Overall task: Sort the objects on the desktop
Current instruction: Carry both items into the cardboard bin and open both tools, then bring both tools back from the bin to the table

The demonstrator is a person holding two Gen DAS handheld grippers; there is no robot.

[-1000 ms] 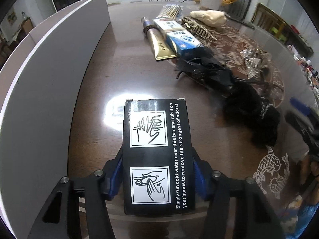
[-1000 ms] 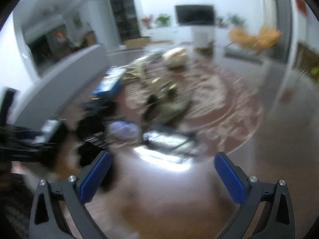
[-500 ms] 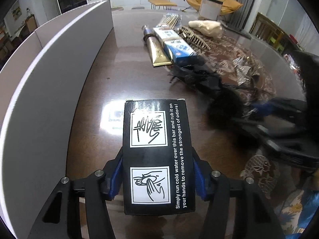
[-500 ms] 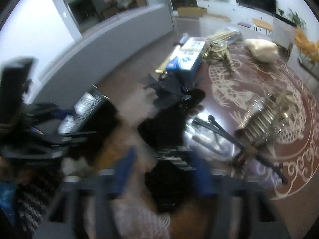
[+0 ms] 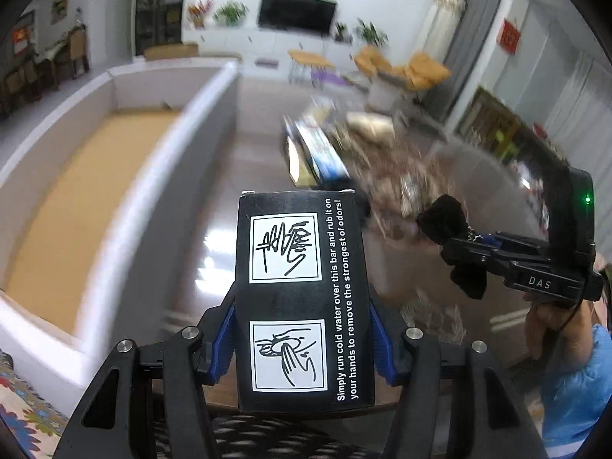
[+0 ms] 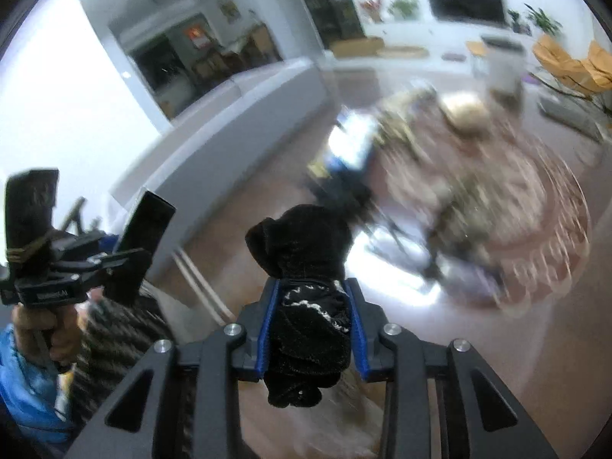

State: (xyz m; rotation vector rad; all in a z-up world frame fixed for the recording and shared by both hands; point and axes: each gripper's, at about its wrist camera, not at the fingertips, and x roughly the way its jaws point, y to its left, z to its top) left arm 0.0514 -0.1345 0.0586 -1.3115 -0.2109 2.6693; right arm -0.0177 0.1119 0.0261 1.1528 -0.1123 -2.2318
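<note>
Our left tool (image 5: 302, 338) is clamped on the black box (image 5: 302, 290), held above the desk (image 5: 214, 206) at 6 o'clock in its view; our right tool (image 6: 311, 329) is clamped on a black cloth (image 6: 306, 290), also lifted. The box juts far past the pads, so we judge a quick swing could twist it loose. The limp cloth hangs below the jaws and might snag the clutter (image 6: 451, 199) at 1 o'clock. The white bin (image 5: 172, 141) at 9 o'clock shows a bare tan floor, nothing in it that we can see. With both tools close together, they could collide over it.
</note>
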